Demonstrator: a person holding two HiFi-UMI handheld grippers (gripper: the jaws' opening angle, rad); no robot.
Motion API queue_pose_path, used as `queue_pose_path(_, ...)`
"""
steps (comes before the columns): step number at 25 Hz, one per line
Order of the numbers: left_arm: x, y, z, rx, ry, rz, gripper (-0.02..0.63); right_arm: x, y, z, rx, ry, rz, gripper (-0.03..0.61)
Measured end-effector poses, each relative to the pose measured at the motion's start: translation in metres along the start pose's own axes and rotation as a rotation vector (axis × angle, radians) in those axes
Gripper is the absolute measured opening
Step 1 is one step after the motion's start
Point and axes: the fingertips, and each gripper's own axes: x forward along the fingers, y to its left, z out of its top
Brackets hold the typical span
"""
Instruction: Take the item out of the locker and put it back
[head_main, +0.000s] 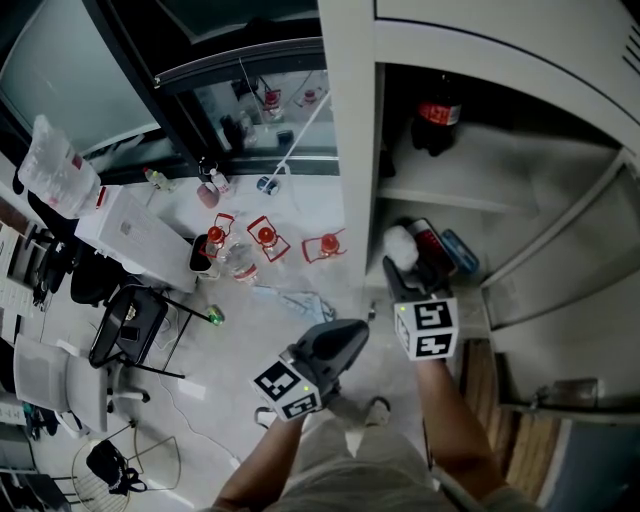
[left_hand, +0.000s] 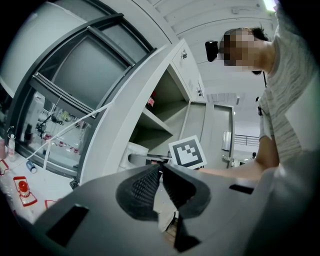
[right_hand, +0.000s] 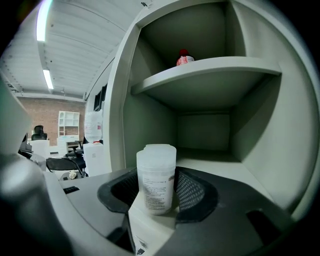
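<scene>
Left of the left claw (head_main: 352, 338), three red-capped bottles (head_main: 265, 237) stand on the floor (head_main: 300, 200), with a cloth (head_main: 295, 300) nearer the claw. Farther left, a black chair (head_main: 130, 322) sits beside a white worktop (head_main: 132, 235). A wire basket (head_main: 120, 465) lies below-left.

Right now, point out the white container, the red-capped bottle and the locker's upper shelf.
white container (right_hand: 156, 181), right gripper view, on its printed side.
red-capped bottle (right_hand: 184, 59), right gripper view, on its visible top.
upper shelf (right_hand: 210, 67), right gripper view, on its front edge.
</scene>
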Motion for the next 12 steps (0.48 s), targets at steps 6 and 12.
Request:
queue_pose_path(6,0.002,-0.004,-0.002,0.005,0.001,-0.008,0.011,-0.008,0.000,-0.002,0.007,-0.019,0.020,0.204)
queue_pose_path(12,0.011,-0.007,-0.003,0.010,0.001,-0.023,0.011,-0.021,0.005,0.002,-0.003,-0.009,0.059,0.202)
